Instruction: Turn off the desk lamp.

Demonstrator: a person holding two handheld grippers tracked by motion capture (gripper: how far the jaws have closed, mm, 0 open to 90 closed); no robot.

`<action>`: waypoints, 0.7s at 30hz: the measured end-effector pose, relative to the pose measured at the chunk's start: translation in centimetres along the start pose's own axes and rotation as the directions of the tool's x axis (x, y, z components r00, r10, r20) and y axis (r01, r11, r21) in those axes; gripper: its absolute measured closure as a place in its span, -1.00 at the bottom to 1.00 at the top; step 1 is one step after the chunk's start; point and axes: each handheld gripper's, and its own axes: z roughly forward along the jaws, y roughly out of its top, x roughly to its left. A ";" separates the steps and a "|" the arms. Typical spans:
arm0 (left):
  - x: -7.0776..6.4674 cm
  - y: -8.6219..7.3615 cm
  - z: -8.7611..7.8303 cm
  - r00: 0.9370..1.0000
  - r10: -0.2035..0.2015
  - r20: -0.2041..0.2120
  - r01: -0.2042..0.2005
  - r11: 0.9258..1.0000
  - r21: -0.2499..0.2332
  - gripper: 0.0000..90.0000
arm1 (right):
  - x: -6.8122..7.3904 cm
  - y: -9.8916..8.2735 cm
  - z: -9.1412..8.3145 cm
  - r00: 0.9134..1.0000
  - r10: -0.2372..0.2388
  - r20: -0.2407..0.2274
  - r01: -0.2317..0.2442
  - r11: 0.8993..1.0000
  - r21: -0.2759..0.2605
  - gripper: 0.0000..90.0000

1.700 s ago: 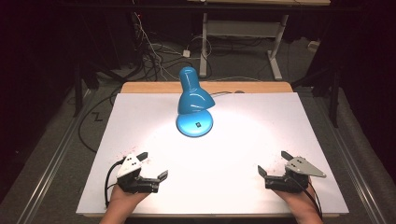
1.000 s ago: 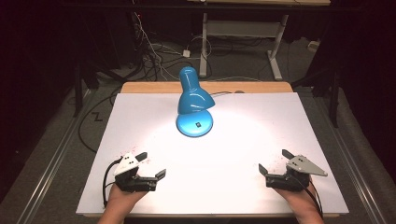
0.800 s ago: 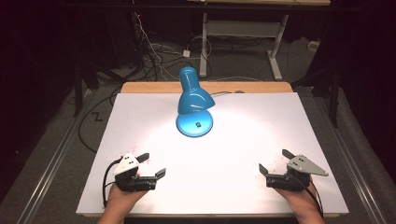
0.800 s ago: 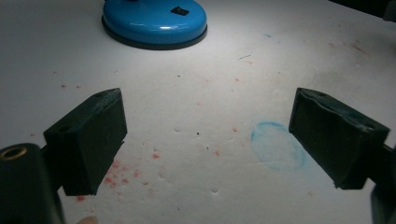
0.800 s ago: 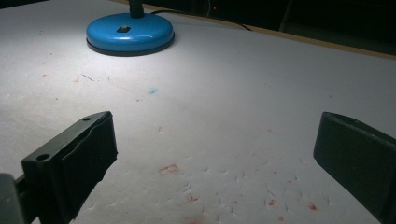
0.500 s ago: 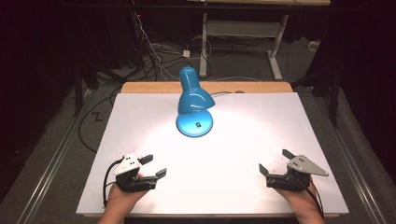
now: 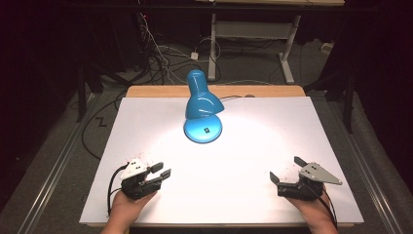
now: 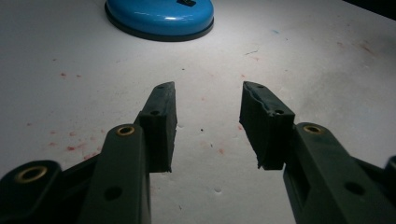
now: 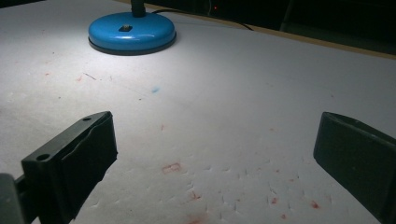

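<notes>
Beyond the far edge of the white-topped table: tangled dark cables on the grey floor and the white legs of another desk. Along the table's far edge, a bare strip of pale wood. On the white surface, small red flecks, thickest near the near edge. Nothing standing between either tool and the lamp.

At far centre, a glossy blue desk lamp, lit, shade turned down over its round blue base, a bright pool around it. Black cord trailing off behind the base.

Near left, left gripper in a hand, jaws parted narrowly, holding nothing, aimed right and far toward the lamp. Near right, right gripper with its grey plate, jaws spread wide, empty, pointing left and far. Lamp well apart from both, roughly midway between them.
</notes>
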 end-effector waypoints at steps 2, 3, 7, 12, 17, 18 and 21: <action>0.0 0.0 0.0 1.000 0.001 -0.003 -0.001 1.000 -0.002 0.40 | 0.0 0.0 0.0 1.000 0.004 0.000 -0.004 1.000 0.000 -0.99; 0.0 0.0 0.0 1.000 0.003 -0.005 -0.003 1.000 -0.002 0.43 | 0.0 0.0 0.0 1.000 0.004 0.000 -0.004 1.000 0.001 -0.99; 0.0 0.0 0.0 1.000 0.009 0.003 -0.009 1.000 0.018 0.58 | 0.0 0.0 0.0 1.000 0.003 0.000 -0.003 1.000 -0.002 -0.99; 0.0 0.1 0.0 1.000 0.013 0.007 -0.013 1.000 0.022 0.74 | 0.0 0.1 -0.1 1.000 0.002 -0.002 -0.002 1.000 -0.002 -0.99; -0.1 0.5 -0.3 1.000 0.013 0.018 -0.013 1.000 0.020 0.95 | 0.0 0.1 -0.1 1.000 0.001 -0.005 -0.002 1.000 -0.009 -0.99; -0.1 0.5 -0.3 1.000 0.013 0.018 -0.013 1.000 0.020 0.95 | 0.0 0.1 -0.2 1.000 0.004 -0.005 -0.004 1.000 -0.008 -0.99; -0.1 0.5 -0.3 1.000 0.012 0.024 -0.013 1.000 0.027 0.95 | 0.0 0.1 -0.2 1.000 0.003 -0.006 -0.003 1.000 -0.010 -0.99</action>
